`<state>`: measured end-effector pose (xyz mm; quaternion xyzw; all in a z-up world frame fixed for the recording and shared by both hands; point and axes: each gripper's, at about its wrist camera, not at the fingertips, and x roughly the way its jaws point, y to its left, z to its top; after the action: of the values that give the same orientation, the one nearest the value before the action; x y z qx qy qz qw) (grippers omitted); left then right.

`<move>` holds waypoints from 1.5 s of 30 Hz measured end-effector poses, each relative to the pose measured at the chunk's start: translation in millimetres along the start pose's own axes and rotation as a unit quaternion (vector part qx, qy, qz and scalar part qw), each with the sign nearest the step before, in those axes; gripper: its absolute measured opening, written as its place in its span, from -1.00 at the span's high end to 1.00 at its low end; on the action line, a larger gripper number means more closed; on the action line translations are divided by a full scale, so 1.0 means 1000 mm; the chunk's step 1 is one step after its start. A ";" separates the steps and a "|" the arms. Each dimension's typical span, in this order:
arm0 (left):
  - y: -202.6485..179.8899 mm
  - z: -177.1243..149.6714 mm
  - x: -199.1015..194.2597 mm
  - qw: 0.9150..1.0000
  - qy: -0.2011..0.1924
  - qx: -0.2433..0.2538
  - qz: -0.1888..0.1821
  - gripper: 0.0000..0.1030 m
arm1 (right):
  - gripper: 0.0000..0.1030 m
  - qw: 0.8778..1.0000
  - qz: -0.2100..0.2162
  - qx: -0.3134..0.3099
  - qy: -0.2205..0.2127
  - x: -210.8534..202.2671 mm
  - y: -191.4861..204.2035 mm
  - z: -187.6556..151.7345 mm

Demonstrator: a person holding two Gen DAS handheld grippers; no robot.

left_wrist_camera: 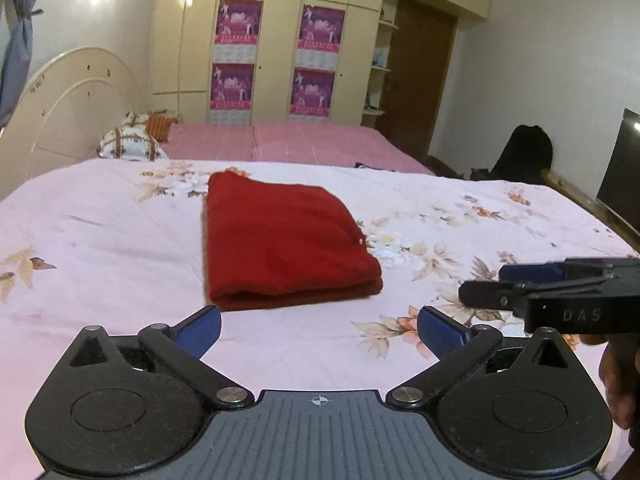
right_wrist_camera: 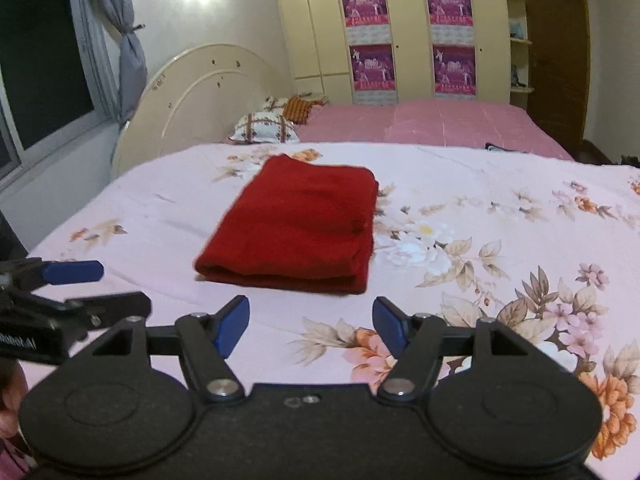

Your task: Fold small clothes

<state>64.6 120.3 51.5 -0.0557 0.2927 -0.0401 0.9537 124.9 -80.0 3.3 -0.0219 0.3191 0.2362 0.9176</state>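
Observation:
A red cloth [left_wrist_camera: 284, 240] lies folded into a flat rectangle on the pale floral bed sheet [left_wrist_camera: 100, 240], its doubled edge nearest me. The same red cloth [right_wrist_camera: 296, 228] shows in the right wrist view. My left gripper [left_wrist_camera: 319, 330] hovers just short of the cloth's near edge, jaws wide open and empty. My right gripper [right_wrist_camera: 311, 326] is likewise open with nothing between its blue pads, a little back from the cloth. Each gripper shows from the side in the other's view: the right gripper [left_wrist_camera: 496, 284] at the right edge, the left gripper [right_wrist_camera: 104, 286] at the left edge.
A cream headboard [left_wrist_camera: 68, 108] and patterned pillows [left_wrist_camera: 132, 146] stand at the far left. A pink bedspread [left_wrist_camera: 304, 144] lies beyond the sheet, with a wardrobe [left_wrist_camera: 276, 48] behind. A dark screen [left_wrist_camera: 620, 164] and a black bag [left_wrist_camera: 524, 152] sit at the right. A window [right_wrist_camera: 40, 68] is at left.

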 end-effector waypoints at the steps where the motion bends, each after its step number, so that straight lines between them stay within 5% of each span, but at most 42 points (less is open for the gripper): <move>1: -0.002 0.000 -0.007 1.000 -0.001 -0.002 0.001 -1.00 | -0.37 1.000 -0.004 -0.004 -0.006 -0.006 0.004 0.001; 8: -0.015 -0.008 -0.043 1.000 -0.022 0.004 0.007 -1.00 | -0.67 1.000 -0.007 -0.005 -0.026 -0.042 0.015 -0.005; 45: -0.032 -0.010 -0.063 0.999 -0.043 0.002 0.006 -1.00 | -0.72 0.997 -0.041 -0.009 -0.064 -0.074 0.015 -0.017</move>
<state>5.6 94.8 82.8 -0.0537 0.2512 -0.0321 0.9659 57.3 -101.1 35.7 -0.0284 0.2567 0.2022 0.9447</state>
